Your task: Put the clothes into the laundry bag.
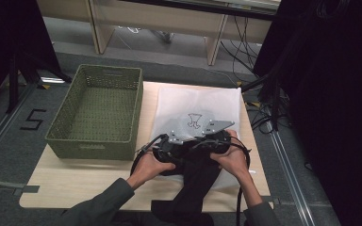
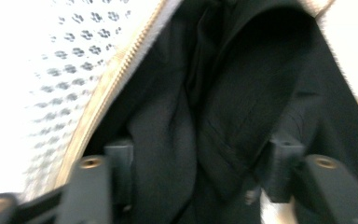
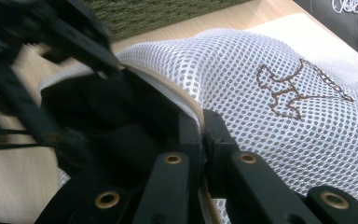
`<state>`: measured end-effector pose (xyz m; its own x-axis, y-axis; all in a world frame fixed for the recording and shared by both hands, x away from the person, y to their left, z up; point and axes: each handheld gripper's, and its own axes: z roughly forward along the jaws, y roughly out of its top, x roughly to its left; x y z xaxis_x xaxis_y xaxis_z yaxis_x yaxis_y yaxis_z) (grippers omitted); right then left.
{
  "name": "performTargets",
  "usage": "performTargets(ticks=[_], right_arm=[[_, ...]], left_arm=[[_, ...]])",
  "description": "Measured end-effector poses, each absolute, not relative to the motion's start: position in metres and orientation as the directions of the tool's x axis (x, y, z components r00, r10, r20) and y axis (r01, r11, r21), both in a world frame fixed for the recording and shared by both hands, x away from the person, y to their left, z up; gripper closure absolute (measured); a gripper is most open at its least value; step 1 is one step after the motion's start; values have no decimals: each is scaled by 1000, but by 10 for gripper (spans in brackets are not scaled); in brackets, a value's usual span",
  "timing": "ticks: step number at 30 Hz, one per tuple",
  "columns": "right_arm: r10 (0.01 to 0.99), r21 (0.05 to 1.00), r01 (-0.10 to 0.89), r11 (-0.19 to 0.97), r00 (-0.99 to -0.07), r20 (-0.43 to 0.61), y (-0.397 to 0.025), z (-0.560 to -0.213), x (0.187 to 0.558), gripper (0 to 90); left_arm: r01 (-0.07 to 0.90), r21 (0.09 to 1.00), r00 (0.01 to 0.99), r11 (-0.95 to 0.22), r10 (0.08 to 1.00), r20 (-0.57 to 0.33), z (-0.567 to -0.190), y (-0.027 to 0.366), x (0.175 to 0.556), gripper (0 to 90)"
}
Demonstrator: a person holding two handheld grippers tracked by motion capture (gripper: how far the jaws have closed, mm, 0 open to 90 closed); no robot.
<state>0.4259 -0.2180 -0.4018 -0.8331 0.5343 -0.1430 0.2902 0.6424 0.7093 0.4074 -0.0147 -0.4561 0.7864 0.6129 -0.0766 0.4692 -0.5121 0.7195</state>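
Observation:
A white mesh laundry bag (image 1: 198, 101) with a brown emblem (image 3: 289, 88) lies on the wooden table (image 1: 85, 181). A black garment (image 1: 195, 183) runs from the table's front edge up into the bag's mouth. My right gripper (image 3: 203, 130) is shut on the bag's zipper edge (image 3: 193, 105) and holds the mouth up. My left gripper (image 2: 200, 163) is inside the mouth, jaws wide apart, with the black garment (image 2: 242, 93) bunched between and ahead of them. The bag's zip (image 2: 121, 70) passes on its left. From above, both grippers (image 1: 167, 148) (image 1: 217, 141) sit close together at the bag's near end.
A green woven basket (image 1: 99, 141) stands on the table's left half, right beside the bag. Bare table lies in front of the basket. Cables and dark stands crowd the floor on the right, and desk legs stand behind the table.

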Motion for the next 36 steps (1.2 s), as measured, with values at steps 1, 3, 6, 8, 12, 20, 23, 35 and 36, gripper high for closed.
performTargets(ticks=[1,3,6,8,12,20,23,35,36], right_arm=[[534,709,290,642,-833,-143,-218,-402,426,882],[534,710,289,642,-833,-144,-218,-402,426,882],[533,708,289,644,-834,-144,-218,-402,427,882],[528,708,284,647,-837,-146,-218,-402,427,882],[529,706,284,649,-836,-149,-218,-402,426,882],[533,704,291,648,-833,-146,-218,-402,426,882],[529,705,284,650,-835,-150,-218,-402,426,882],[537,709,290,643,-830,-148,-220,-400,426,882],[533,710,284,644,-833,-151,-220,-401,427,882]], left_arm=[[460,726,789,-511,610,-70,-451,-11,401,356],[462,729,792,-505,605,-83,-445,-6,391,314],[452,718,809,-529,582,-81,-439,-2,374,265],[437,716,825,-544,559,-79,-439,-3,363,275],[422,677,866,-602,488,-106,-453,-13,339,279],[305,621,935,-722,351,-52,-501,-36,319,394],[275,627,946,-729,323,-39,-496,-38,324,692],[258,755,843,-603,522,129,-449,-22,383,879],[268,756,832,-597,539,130,-451,-19,387,875]])
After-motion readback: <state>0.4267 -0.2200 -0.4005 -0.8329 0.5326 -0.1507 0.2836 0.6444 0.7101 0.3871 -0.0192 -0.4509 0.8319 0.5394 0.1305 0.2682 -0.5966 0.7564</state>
